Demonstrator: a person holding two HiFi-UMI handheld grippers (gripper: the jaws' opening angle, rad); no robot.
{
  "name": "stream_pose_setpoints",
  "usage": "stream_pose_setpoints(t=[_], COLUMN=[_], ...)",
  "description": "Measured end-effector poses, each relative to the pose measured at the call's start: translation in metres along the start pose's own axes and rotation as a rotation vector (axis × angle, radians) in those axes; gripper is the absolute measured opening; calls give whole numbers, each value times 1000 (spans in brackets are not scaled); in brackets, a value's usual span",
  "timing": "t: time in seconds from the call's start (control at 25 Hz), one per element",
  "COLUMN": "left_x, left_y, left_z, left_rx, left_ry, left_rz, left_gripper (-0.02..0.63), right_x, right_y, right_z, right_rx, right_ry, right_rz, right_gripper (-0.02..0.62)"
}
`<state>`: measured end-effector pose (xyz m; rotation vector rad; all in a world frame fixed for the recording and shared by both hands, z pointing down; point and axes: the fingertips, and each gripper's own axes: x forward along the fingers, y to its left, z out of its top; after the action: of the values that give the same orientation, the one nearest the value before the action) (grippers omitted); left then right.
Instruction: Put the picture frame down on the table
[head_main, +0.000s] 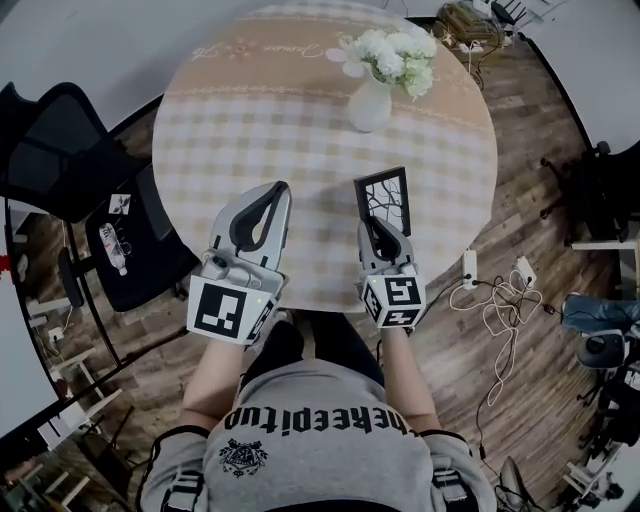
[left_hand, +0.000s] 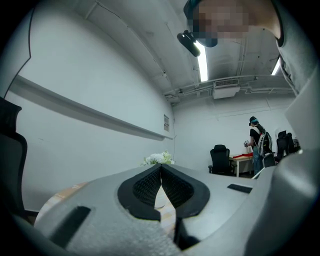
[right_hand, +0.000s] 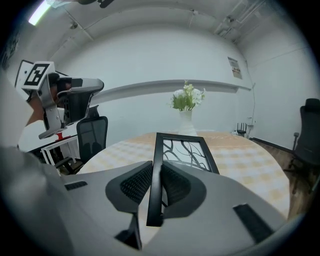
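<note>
Right gripper: fingers clamped on the frame by its left rail near the lower corner, a grip that spares the glass. The frame reaches forward, face up, over the near edge of the counter; whether it touches the cloth, cannot tell. Left gripper: fingers together, nothing between, held aside, not needed for this step. Vase well apart, so the drop zone looks free. Judgement: frame not yet released; lower flat, then open

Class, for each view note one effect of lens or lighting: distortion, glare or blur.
Head view: soft, even light on the table. Left gripper view: the ceiling light glares white. Right gripper view: black corners, the wall ledge bows, the picture frame is sharp.
</note>
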<state>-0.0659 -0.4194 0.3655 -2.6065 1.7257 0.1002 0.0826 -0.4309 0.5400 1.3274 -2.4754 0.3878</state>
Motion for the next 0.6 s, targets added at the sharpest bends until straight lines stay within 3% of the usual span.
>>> stream_pose_setpoints(t=[0.6], left_x=[3], left_y=[9], left_z=[-18], left_rx=[-5], left_ry=[49], left_rz=[79], left_gripper=[17], right_x=[31], right_y=[-8], right_z=[-57], right_rx=[6], right_ry=[197], right_rz=[63], right_gripper=[64])
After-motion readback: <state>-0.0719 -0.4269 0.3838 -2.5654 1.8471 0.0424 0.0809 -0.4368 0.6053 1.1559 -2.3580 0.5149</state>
